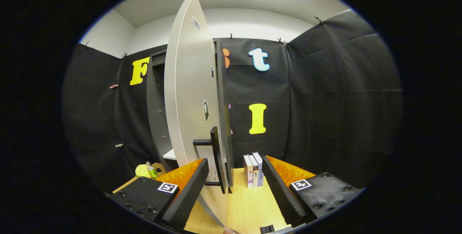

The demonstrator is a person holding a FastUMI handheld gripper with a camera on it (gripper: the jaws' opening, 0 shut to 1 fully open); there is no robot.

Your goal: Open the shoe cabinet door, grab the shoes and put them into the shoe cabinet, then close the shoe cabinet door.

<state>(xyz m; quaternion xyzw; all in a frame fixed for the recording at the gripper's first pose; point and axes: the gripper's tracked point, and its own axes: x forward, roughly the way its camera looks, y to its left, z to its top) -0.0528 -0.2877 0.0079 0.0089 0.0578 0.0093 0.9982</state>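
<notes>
One cabinet door point(187, 93) ajar, one handle point(215, 154), three books point(253, 170) (perhaps more hidden); gripper point(234, 187) level, spread wide, holding nothing.

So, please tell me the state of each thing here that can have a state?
Tall cabinet door with pale inner face: swung open, edge-on between the fingers.
Black bar handle: free, ungripped.
Gripper: open, fingers either side of the door.
Three upright books: closed.

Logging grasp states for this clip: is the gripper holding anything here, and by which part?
Nothing is held. The gripper is open, its fingers spread either side of the pale cabinet door's black bar handle, not pressing on it.
</notes>
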